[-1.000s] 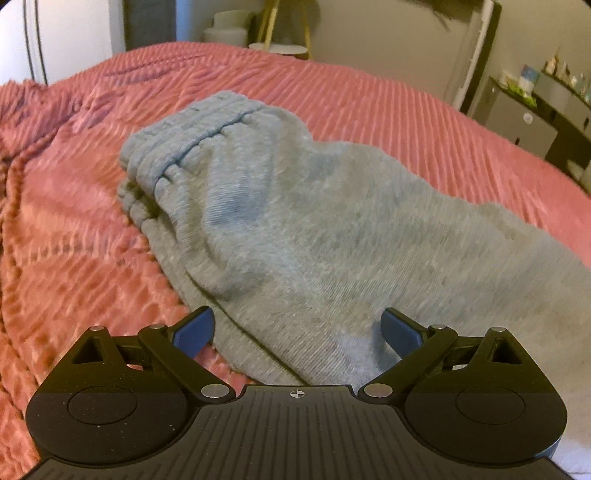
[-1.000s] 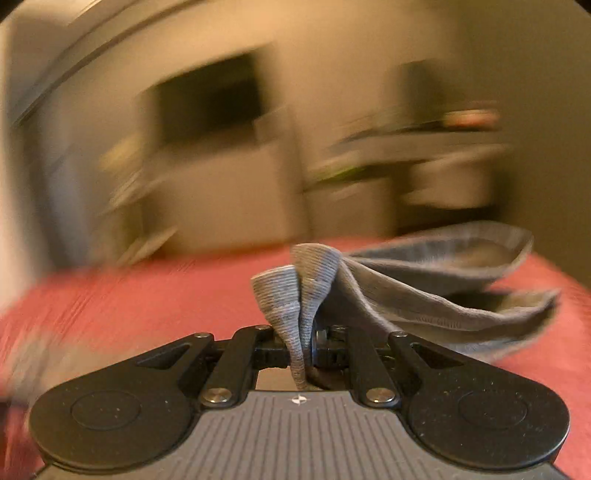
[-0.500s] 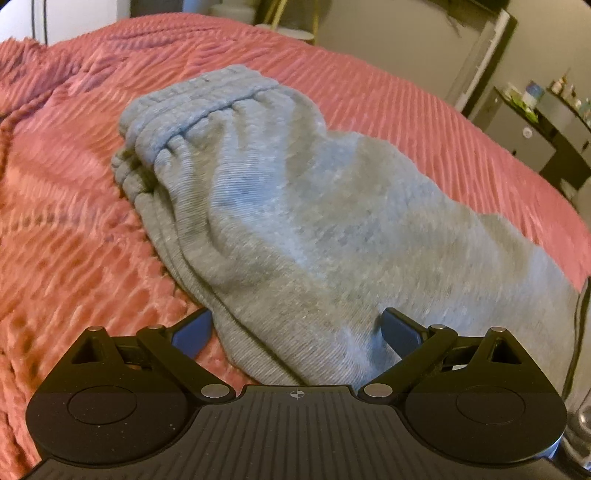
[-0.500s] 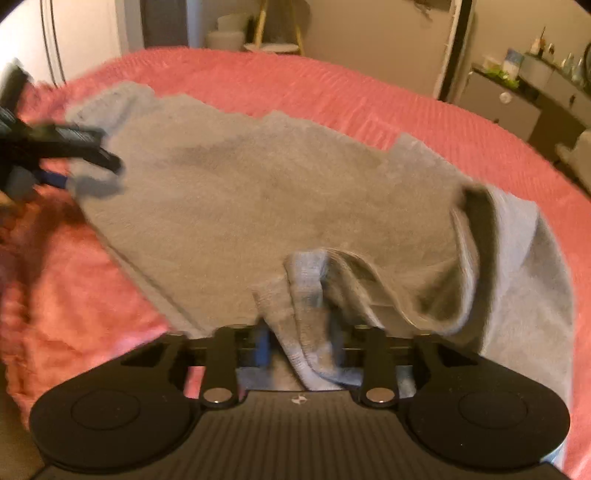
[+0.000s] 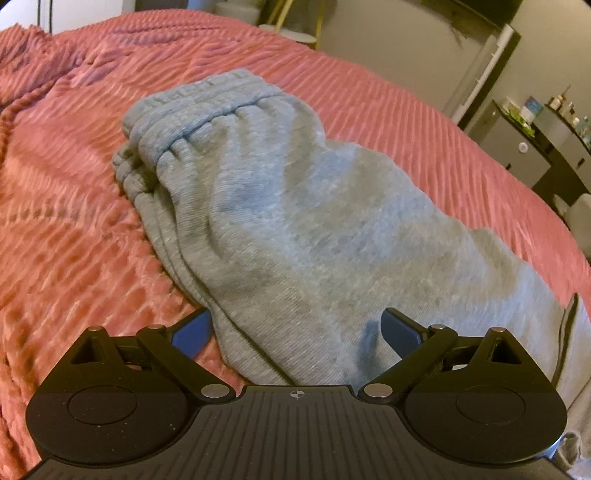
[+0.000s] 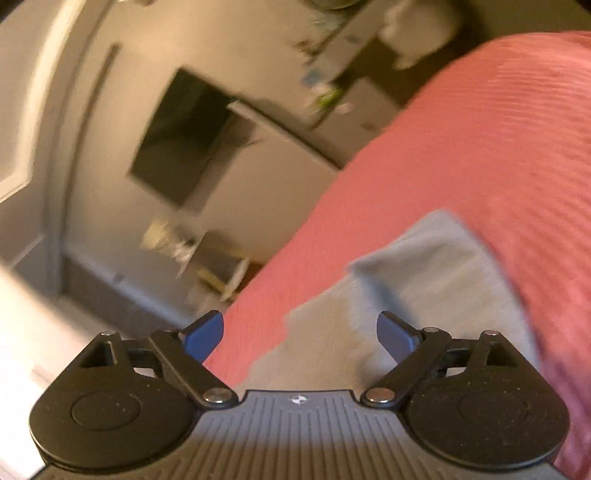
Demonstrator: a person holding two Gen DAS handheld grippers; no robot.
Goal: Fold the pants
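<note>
Grey sweatpants (image 5: 295, 221) lie folded on a pink ribbed bedspread (image 5: 66, 229), with the gathered waistband (image 5: 192, 110) at the far left. My left gripper (image 5: 295, 328) is open, its jaws apart over the near edge of the pants, with nothing held. My right gripper (image 6: 299, 332) is open and empty above a grey corner of the pants (image 6: 417, 266) on the bedspread (image 6: 498, 140). The right wrist view is tilted and blurred.
A dark dresser with bottles (image 5: 546, 140) stands beyond the bed at right. A small round table (image 5: 291, 35) stands past the bed's far edge. A dark wall screen (image 6: 184, 136) and cluttered shelves (image 6: 207, 266) show left of the bed edge.
My right gripper has let go of the grey pant fabric it held, its jaws have opened, and it has swung towards the bed's edge. My left gripper stayed open and moved slightly closer.
</note>
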